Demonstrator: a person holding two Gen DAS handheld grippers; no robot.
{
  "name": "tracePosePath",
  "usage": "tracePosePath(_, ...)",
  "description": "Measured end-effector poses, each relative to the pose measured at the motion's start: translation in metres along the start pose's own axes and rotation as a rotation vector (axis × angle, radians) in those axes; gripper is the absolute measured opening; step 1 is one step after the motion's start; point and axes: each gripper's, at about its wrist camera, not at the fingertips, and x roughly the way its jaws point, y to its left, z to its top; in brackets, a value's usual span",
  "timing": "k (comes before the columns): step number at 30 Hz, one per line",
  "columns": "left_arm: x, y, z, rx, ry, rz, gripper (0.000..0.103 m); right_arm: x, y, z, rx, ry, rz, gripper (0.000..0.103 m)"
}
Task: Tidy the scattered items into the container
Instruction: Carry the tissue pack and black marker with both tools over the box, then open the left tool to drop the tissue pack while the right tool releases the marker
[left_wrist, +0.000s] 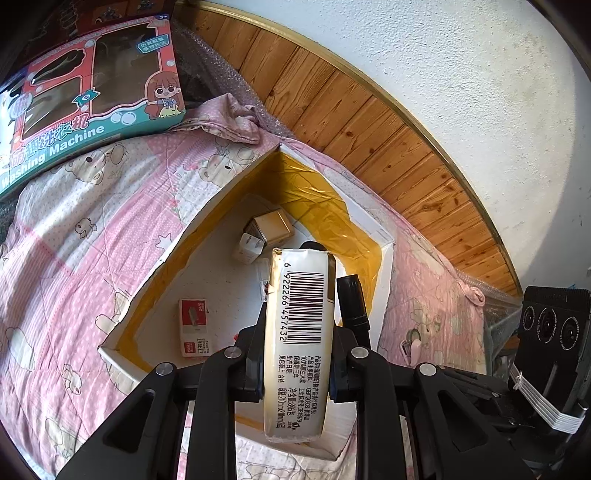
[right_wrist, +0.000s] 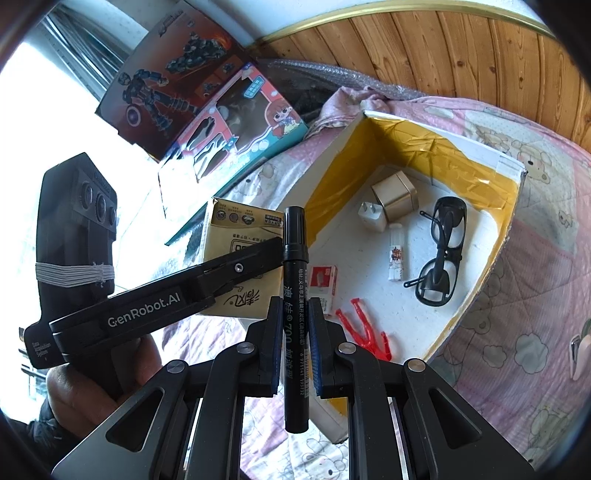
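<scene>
My left gripper (left_wrist: 297, 339) is shut on a cream tissue pack (left_wrist: 295, 391) with a barcode, held on edge above the white box (left_wrist: 332, 206) with yellow-taped inner walls. My right gripper (right_wrist: 294, 306) is shut on a black marker (right_wrist: 295, 258), held upright over the box's near corner; the marker (left_wrist: 352, 299) shows beside the pack. In the box (right_wrist: 424, 147) lie a white charger (right_wrist: 371, 216), a metal tin (right_wrist: 393, 195), a small bottle (right_wrist: 397, 258), dark goggles (right_wrist: 441, 251), a staples box (right_wrist: 323, 284) and a red plastic piece (right_wrist: 364, 332). The tissue pack (right_wrist: 236, 229) sits left of the box.
The box rests on a pink bear-print bedsheet (left_wrist: 74, 221). A Washing Machine toy box (left_wrist: 92, 103) and a robot toy box (right_wrist: 166, 81) stand at the back left. Wood panelling (left_wrist: 351, 122) runs behind. A small pale item (left_wrist: 413, 343) lies on the sheet right of the box.
</scene>
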Motion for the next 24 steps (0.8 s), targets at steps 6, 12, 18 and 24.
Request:
tracePosePath(6,0.006,0.004,-0.003,-0.005,0.018,0.006,0.024,0.008,-0.004,0.005,0.005,0.015,0.001,0.014)
tracePosePath(12,0.014,0.007,-0.011,-0.018,0.041,0.007,0.024,0.017,-0.009,0.012,0.014,0.028,-0.002,0.014)
tracePosePath(18,0.026,0.01,-0.007,-0.03,0.056,0.027,0.024,0.027,-0.016,0.026,0.017,0.034,-0.022,0.014)
tracePosePath(24,0.039,0.012,0.002,-0.041,0.07,0.056,0.024,0.036,-0.027,0.042,0.037,0.042,-0.038,0.014)
